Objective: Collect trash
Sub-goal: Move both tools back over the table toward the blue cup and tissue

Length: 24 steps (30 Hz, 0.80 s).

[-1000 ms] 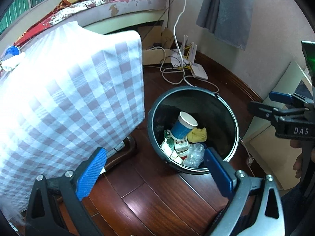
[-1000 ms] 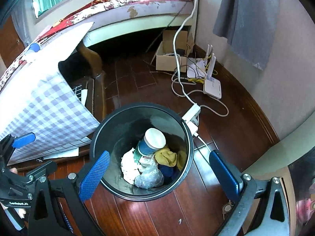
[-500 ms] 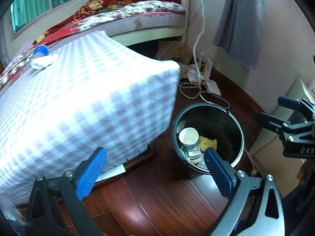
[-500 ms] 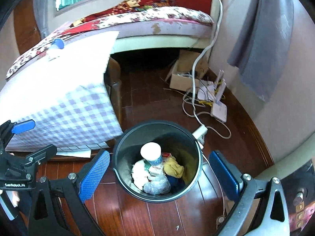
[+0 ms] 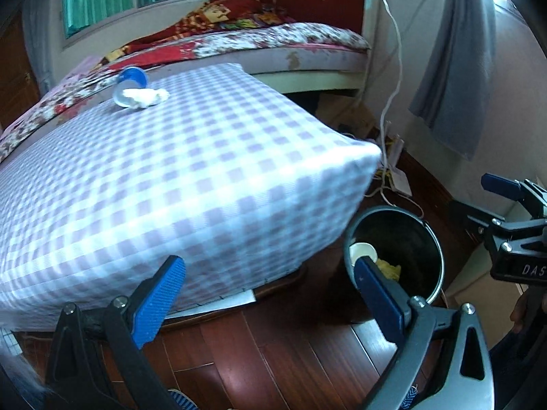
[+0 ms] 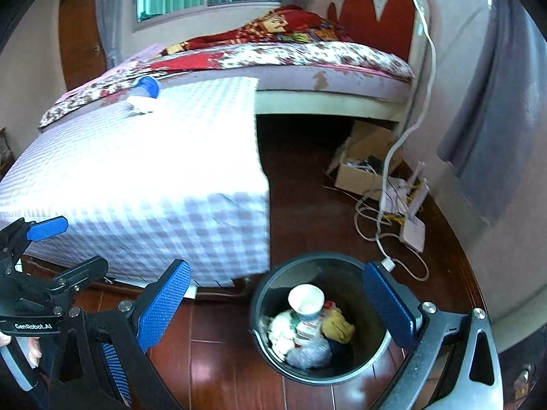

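Note:
A black trash bin [image 6: 263, 294] stands on the wood floor beside a low table under a checked cloth [image 5: 164, 177]. In the bin [image 5: 434, 239] lie a paper cup [image 6: 306, 302], a yellow rag, a clear plastic bag and white scraps. On the cloth's far end rest a blue-capped clear bottle [image 5: 131, 78] and a crumpled white tissue [image 5: 145, 97]; the right wrist view shows the bottle [image 6: 147, 87] and tissue [image 6: 140, 105] too. My left gripper [image 5: 270, 294] is open and empty, facing the table's near edge. My right gripper [image 6: 277, 300] is open and empty above the bin.
A bed with a floral cover [image 6: 290, 58] runs behind the table. A cardboard box [image 6: 359, 174], a white router [image 6: 415, 229] and tangled white cables [image 6: 386, 184] lie on the floor by the wall. A grey cloth [image 5: 448, 68] hangs on the right wall.
Both grippers have risen and tilted up from the bin toward the table and bed. The bin has slid lower in both views; the tabletop with the bottle and tissue has come into view.

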{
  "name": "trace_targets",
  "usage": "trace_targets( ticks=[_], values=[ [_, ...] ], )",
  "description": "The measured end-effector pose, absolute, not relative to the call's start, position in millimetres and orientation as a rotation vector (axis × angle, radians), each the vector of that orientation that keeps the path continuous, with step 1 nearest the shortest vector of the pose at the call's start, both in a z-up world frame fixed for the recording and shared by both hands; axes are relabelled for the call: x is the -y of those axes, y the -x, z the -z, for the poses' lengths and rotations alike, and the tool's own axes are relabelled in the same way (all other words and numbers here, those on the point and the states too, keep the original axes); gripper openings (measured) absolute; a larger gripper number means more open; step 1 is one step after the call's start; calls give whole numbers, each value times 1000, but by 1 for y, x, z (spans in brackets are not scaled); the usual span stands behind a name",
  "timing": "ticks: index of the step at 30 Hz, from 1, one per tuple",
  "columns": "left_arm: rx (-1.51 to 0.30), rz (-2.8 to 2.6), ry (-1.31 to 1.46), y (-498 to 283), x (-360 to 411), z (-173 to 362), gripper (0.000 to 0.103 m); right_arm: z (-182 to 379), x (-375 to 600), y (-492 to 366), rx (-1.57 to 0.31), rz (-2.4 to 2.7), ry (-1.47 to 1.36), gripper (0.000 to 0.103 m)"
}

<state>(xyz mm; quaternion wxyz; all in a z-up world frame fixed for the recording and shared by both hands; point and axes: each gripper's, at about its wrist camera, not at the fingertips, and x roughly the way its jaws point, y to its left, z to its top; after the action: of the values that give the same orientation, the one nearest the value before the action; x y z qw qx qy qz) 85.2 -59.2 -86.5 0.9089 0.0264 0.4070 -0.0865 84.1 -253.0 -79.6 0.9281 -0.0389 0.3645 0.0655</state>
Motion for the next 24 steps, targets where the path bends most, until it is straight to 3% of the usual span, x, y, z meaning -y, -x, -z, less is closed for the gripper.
trace_targets(
  ticks=[24],
  values=[
    [-791,-68,34,-75,-59,71,100,52,136,-113,-633,-366,111,102]
  ],
)
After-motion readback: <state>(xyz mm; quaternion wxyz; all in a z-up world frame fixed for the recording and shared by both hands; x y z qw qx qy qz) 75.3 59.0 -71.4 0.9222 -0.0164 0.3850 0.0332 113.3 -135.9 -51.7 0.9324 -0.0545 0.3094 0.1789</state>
